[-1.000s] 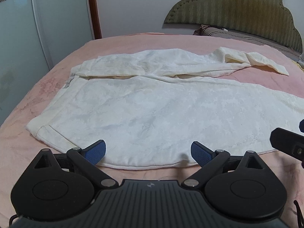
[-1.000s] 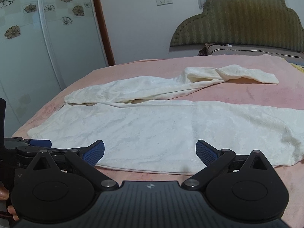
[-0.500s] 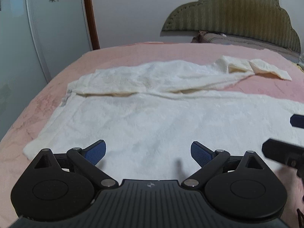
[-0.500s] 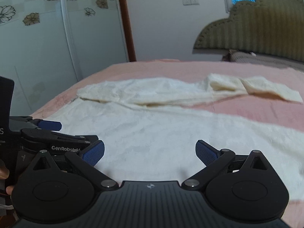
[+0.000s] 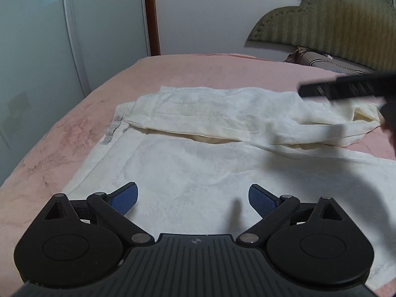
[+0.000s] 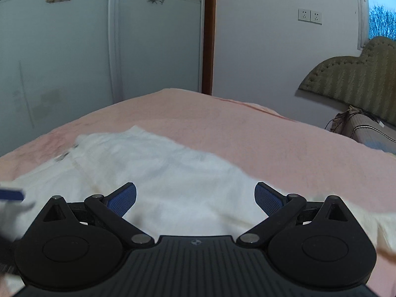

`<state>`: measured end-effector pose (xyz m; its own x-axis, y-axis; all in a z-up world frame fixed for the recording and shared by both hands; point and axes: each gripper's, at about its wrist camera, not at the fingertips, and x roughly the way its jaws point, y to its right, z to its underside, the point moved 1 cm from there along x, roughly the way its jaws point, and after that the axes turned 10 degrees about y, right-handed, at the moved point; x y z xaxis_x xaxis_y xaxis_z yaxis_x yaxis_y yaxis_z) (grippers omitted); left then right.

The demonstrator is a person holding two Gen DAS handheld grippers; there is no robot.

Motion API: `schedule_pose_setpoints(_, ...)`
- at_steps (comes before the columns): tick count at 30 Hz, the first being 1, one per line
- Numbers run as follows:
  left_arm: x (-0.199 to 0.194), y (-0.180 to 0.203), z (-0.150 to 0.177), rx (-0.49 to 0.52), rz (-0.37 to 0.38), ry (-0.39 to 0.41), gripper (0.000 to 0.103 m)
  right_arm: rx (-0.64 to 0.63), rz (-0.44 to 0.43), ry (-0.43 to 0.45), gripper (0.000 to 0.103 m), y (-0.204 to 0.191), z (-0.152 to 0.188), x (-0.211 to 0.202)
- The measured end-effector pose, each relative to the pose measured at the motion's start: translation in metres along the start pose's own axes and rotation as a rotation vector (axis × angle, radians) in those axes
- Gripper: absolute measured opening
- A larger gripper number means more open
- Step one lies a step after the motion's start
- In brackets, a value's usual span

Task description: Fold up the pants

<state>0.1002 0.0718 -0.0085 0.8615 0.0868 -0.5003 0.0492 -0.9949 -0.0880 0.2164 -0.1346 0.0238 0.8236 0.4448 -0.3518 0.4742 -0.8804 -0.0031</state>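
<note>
Cream-white pants (image 5: 198, 163) lie spread on a pink bed (image 5: 74, 133), waistband at the left, one leg folded over along the far side. My left gripper (image 5: 193, 199) hovers open over the near leg, nothing between its blue pads. In the left wrist view the right gripper's black body (image 5: 351, 87) crosses the upper right, blurred. From the right wrist camera, the pants (image 6: 173, 173) look blurred beneath my right gripper (image 6: 195, 198), which is open and holds nothing. A blue tip of the left gripper (image 6: 11, 194) shows at that view's left edge.
A padded olive headboard (image 5: 334, 19) and a pillow (image 5: 329, 61) stand at the far right. A frosted wardrobe door with flower decals (image 6: 74, 49) and a brown door frame (image 6: 208, 32) back the bed. Bare pink bedding (image 6: 272, 143) surrounds the pants.
Both grippers have moved forward over the pants and swung left. The right gripper has risen and crossed into the upper right of the left wrist view. Both stay open.
</note>
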Motion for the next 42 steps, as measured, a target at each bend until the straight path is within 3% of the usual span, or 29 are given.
schedule_pose_setpoints(6, 0.015, 0.000, 0.002, 0.038, -0.018, 0.003, 0.098, -0.035, -0.015, -0.079, 0.083, 0.030, -0.024, 0.090)
schedule_pose_setpoints(15, 0.035, 0.001, 0.010, 0.037, 0.022, -0.040, 0.098, -0.022, -0.114, -0.245, 0.079, 0.042, -0.006, 0.182)
schedule_pose_setpoints(16, 0.036, -0.001, 0.008, 0.035, 0.030, -0.043, 0.098, -0.021, -0.135, -0.260, 0.075, 0.042, -0.003, 0.186)
schedule_pose_setpoints(18, 0.039, -0.006, 0.002, 0.035, 0.052, -0.048, 0.098, -0.016, -0.180, -0.258, 0.048, 0.039, 0.000, 0.187)
schedule_pose_setpoints(21, 0.055, -0.021, -0.020, 0.016, 0.073, -0.048, 0.098, -0.065, -0.224, -0.232, 0.017, 0.031, -0.002, 0.178)
schedule_pose_setpoints(22, 0.062, -0.027, -0.031, 0.001, 0.067, -0.050, 0.098, -0.110, -0.218, -0.222, 0.016, 0.025, -0.003, 0.175)
schedule_pose_setpoints(29, 0.125, -0.075, -0.103, -0.251, 0.079, -0.091, 0.097, -0.712, -0.086, -0.016, 0.011, -0.045, 0.022, 0.121)
schedule_pose_setpoints(34, 0.178, -0.093, -0.130, -0.512, 0.208, -0.235, 0.098, -1.053, -0.033, 0.114, 0.010, -0.078, 0.058, 0.087)
schedule_pose_setpoints(38, 0.224, -0.094, -0.136, -0.657, 0.281, -0.371, 0.097, -1.128, -0.026, 0.144, 0.010, -0.081, 0.073, 0.075)
schedule_pose_setpoints(42, 0.267, -0.098, -0.137, -0.774, 0.295, -0.474, 0.098, -1.151, -0.021, 0.166, 0.010, -0.085, 0.080, 0.071)
